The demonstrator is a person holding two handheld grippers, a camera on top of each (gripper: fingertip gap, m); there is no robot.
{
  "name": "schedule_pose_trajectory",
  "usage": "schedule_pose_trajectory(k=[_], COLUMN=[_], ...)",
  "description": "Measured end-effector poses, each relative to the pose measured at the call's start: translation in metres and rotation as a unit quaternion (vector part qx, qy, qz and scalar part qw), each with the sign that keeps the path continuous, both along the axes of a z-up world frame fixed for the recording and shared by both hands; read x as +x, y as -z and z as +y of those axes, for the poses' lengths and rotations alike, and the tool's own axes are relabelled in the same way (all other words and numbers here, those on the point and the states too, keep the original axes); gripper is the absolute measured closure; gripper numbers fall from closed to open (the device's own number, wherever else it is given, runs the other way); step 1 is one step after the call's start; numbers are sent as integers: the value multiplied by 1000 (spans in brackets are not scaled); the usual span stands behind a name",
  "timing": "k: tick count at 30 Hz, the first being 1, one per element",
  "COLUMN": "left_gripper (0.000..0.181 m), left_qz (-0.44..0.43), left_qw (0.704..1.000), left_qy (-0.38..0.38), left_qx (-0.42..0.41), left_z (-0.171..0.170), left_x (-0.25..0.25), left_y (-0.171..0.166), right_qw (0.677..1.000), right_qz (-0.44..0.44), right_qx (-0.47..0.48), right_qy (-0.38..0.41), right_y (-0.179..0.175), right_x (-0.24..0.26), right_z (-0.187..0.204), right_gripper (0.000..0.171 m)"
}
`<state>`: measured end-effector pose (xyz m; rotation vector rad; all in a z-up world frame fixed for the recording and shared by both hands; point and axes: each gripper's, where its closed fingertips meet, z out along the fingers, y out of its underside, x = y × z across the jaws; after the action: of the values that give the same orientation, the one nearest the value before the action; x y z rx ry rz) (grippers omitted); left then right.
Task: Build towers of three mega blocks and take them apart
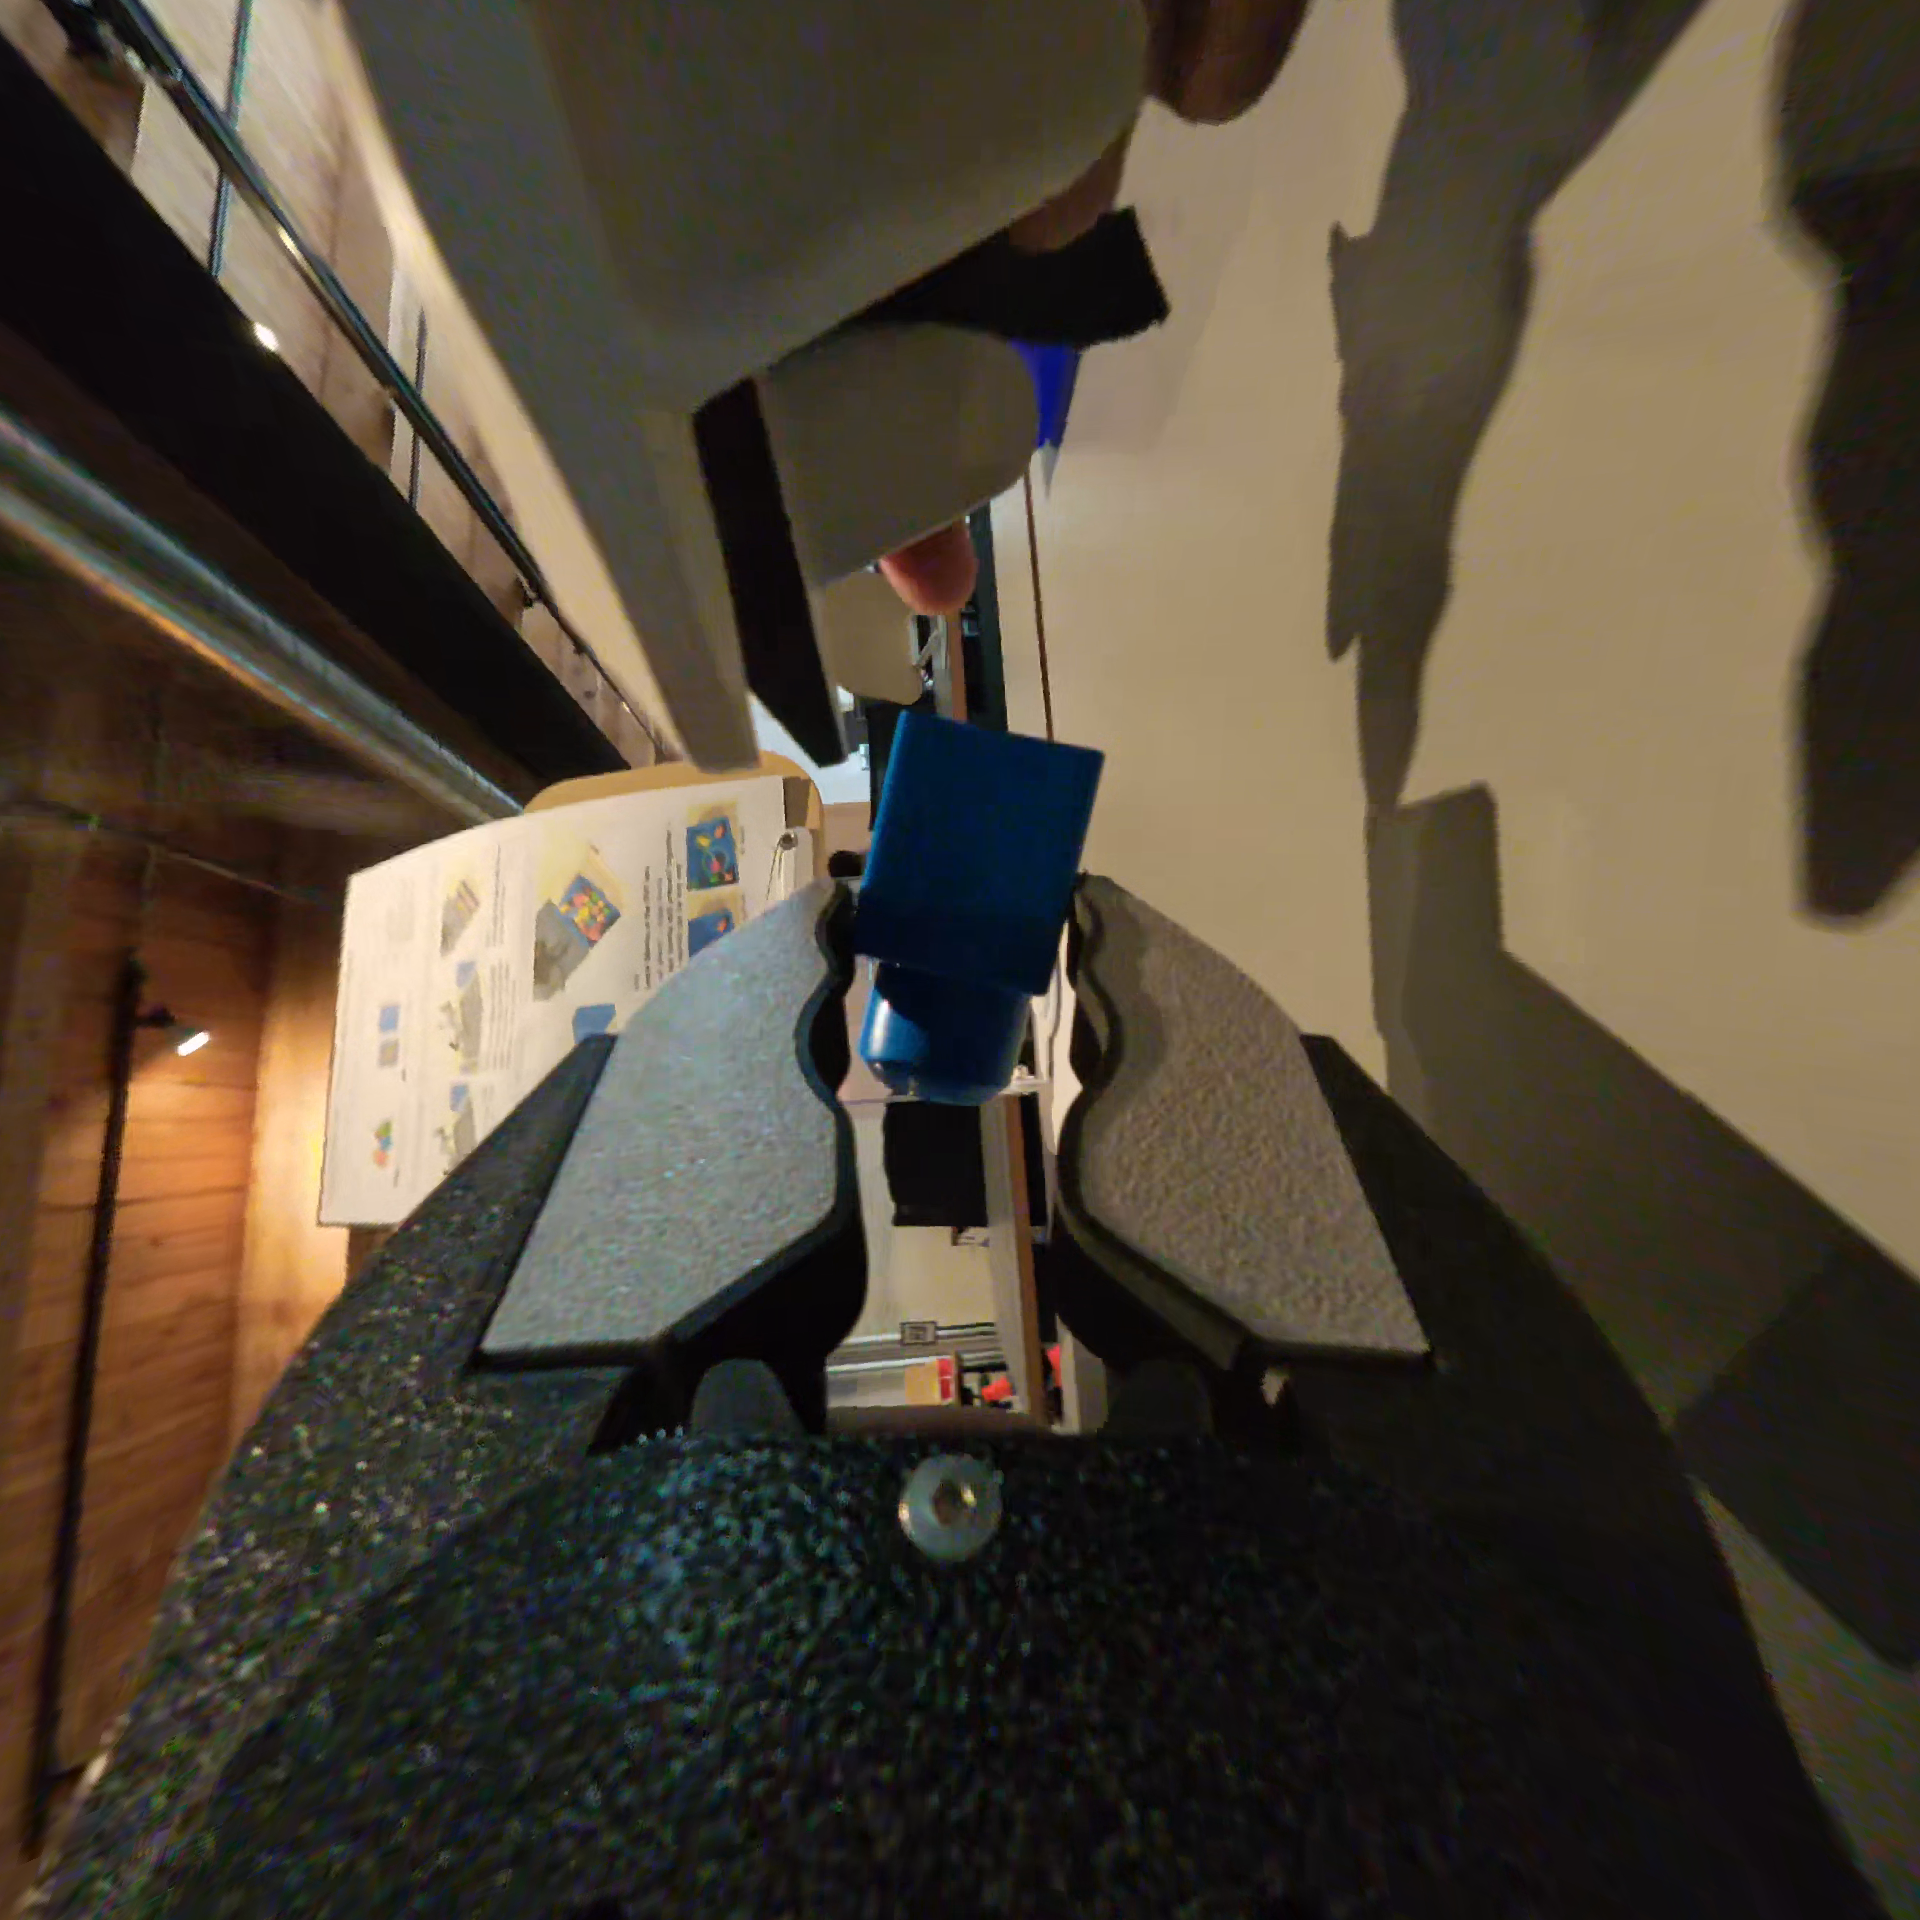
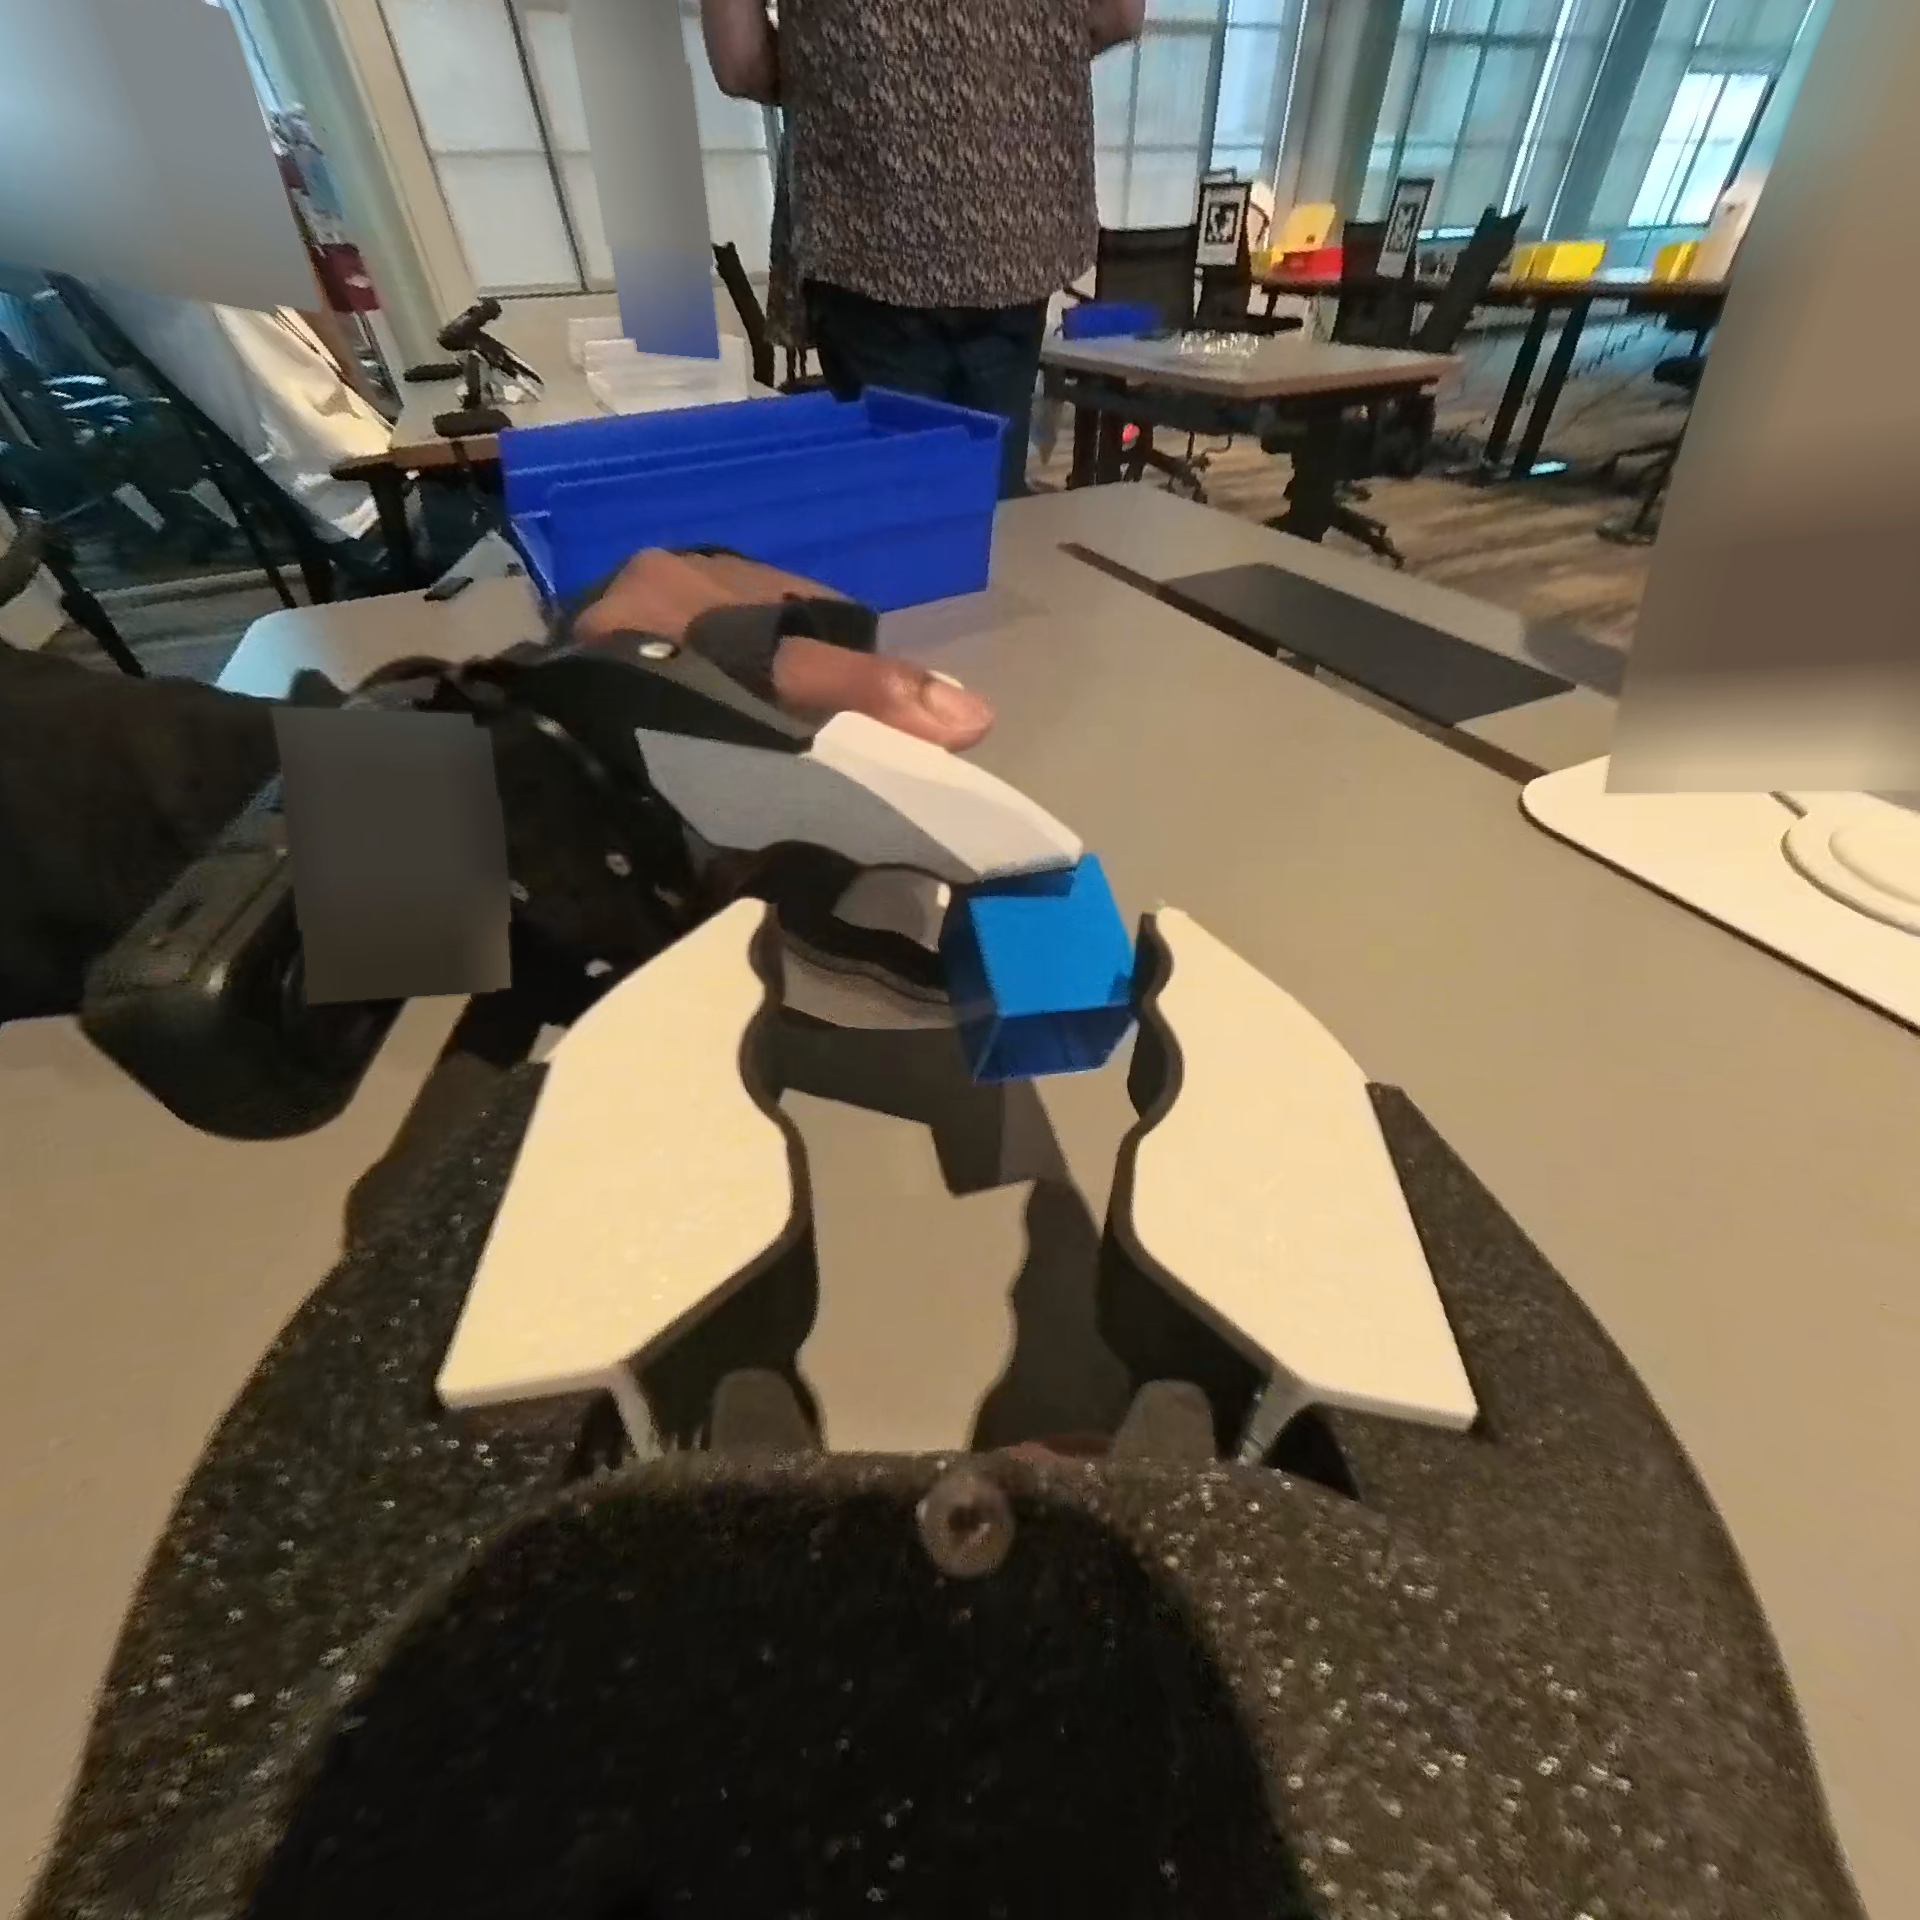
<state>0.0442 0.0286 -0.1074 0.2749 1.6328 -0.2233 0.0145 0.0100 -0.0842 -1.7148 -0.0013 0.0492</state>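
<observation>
Left gripper [image 1: 961, 914] pinches 1 blue block [image 1: 977, 868] at its tips; right gripper [image 2: 956, 977], spread, crowds it. A bump could knock it loose.

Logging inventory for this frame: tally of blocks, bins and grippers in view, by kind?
Blue mega block: 1, at the fingers of the left gripper, the right gripper open around it
Blue bins: 2, nested on the grey table
Grippers: 2
Total: 5
</observation>
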Motion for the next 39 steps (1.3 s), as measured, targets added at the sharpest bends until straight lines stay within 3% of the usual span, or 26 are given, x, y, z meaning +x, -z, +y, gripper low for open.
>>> schedule_pose_trajectory(k=[8,11,14,18,21,22,25,26,28,34,37,39], left_gripper=[142,143,142,136,137,137,136,135,137,149,150,150], left_qz=[4,7,30,114,210,243,372,388,410,450,444,443], left_qw=[997,997,997,977,916,879,727,689,645,598,608,639], left_qy=[42,58,65,87,107,123,177,187,193,201,202,180], left_qx=[58,49,-1,-160,-324,-391,-550,-583,-615,-632,-627,-603], left_z=[-22,-26,-25,-13,-2,-1,-9,-11,-15,-30,-29,-28], left_x=[-11,-15,-17,-21,-23,-24,-32,-32,-32,-36,-35,-34], left_y=[8,6,4,-3,-14,-21,-36,-40,-42,-38,-38,-31], right_qw=[996,993,994,995,997,997,997,997,998,998,998,999], right_qz=[20,26,35,36,56,62,63,56,34,0,-5,-31], right_qx=[-89,-115,-106,-95,-49,-31,10,16,30,50,38,1], right_qy=[15,3,-13,-9,-25,-31,-44,-46,-44,-43,-43,-28], right_y=[30,40,37,34,20,15,4,3,0,-4,-1,9], right_x=[2,0,-2,6,5,3,0,-1,-2,-6,-6,-2], right_z=[4,3,2,-1,-2,-2,-3,-4,-4,-4,-3,-2], right_gripper=[108,133,134,134,134,134,134,134,134,134,134,131])
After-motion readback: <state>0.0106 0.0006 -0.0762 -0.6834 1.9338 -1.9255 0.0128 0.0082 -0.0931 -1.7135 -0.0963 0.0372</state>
